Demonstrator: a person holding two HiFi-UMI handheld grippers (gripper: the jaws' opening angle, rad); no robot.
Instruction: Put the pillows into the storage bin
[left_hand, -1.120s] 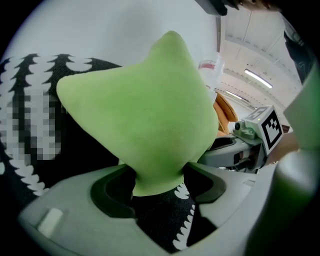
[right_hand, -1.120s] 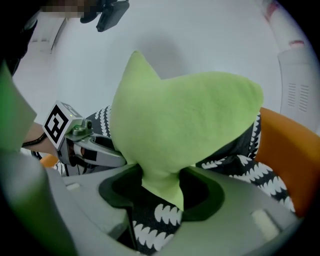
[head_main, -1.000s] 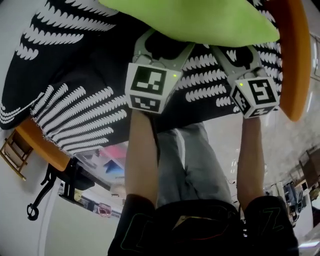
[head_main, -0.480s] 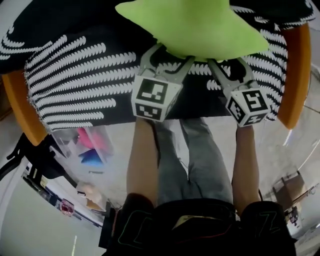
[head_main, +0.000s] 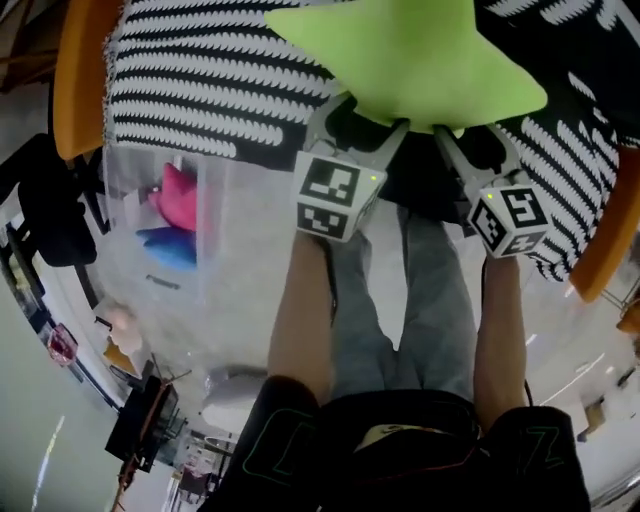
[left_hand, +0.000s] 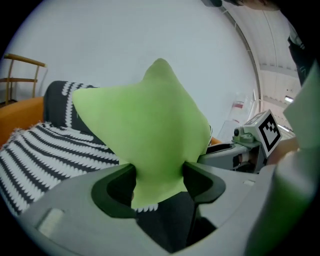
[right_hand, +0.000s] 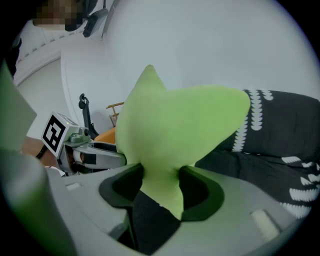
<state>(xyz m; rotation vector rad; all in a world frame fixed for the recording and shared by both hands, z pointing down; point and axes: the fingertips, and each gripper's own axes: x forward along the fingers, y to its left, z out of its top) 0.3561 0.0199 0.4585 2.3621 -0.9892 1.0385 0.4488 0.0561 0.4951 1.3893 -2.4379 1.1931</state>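
Observation:
A lime green pillow (head_main: 415, 55) hangs between both grippers above the black and white patterned blanket (head_main: 220, 90). My left gripper (head_main: 367, 112) is shut on the pillow's near left corner; in the left gripper view the pillow (left_hand: 150, 135) is pinched between the jaws. My right gripper (head_main: 468, 135) is shut on the near right corner, and the pillow (right_hand: 172, 145) is squeezed between its jaws. The clear storage bin (head_main: 160, 225) stands on the floor at the left, with a pink pillow (head_main: 178, 198) and a blue pillow (head_main: 168, 250) inside.
The blanket covers an orange sofa (head_main: 78, 70), whose arm (head_main: 605, 255) also shows at the right. The person's legs (head_main: 400, 300) stand below the grippers. A black stand (head_main: 40, 215) is at the far left. The other gripper (left_hand: 260, 137) shows at the right of the left gripper view.
Both grippers have swung with the green pillow toward the sofa's left end. The storage bin has come further into view, now below and left of the left gripper.

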